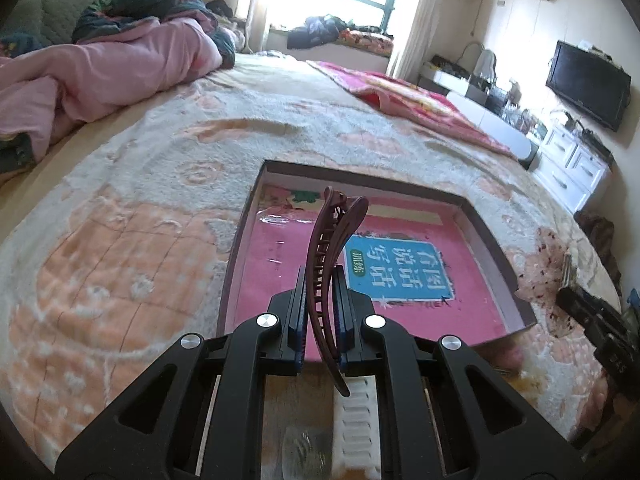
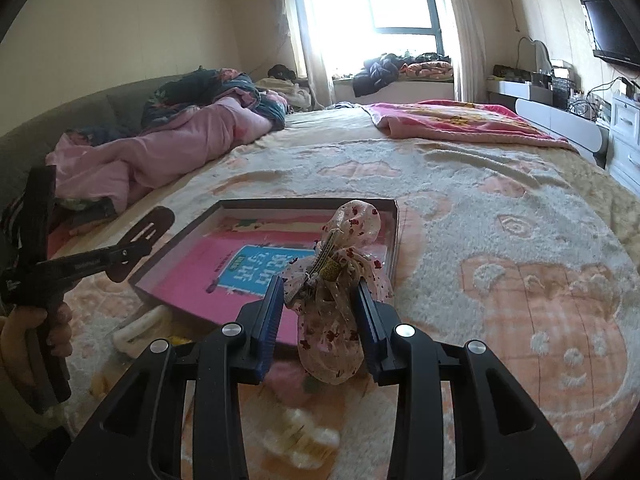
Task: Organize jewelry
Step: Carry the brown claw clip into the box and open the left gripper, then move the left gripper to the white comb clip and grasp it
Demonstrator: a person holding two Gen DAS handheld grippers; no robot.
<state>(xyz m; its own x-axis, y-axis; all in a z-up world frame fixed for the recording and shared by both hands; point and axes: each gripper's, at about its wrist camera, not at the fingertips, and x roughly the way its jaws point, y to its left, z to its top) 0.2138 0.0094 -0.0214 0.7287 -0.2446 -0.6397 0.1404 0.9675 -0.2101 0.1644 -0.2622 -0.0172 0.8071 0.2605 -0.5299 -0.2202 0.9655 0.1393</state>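
Observation:
My left gripper (image 1: 320, 296) is shut on a dark brown banana hair clip (image 1: 332, 248), held upright above the near edge of a shallow box (image 1: 496, 248) with a pink printed bottom. My right gripper (image 2: 320, 300) is shut on a sheer floral bow hair clip (image 2: 344, 280) with a metal barrette, held over the box's near right corner (image 2: 394, 240). The left gripper (image 2: 132, 248) with its brown clip also shows at the left of the right wrist view. The bow clip (image 1: 548, 280) and right gripper also show at the right of the left wrist view.
The box lies on a fuzzy peach-and-cream blanket (image 2: 500, 208) on a bed. A white comb-like clip (image 1: 356, 420) lies under the left gripper; pale hair pieces (image 2: 304, 436) lie under the right one. A pink quilt (image 2: 168, 148) is bunched at far left.

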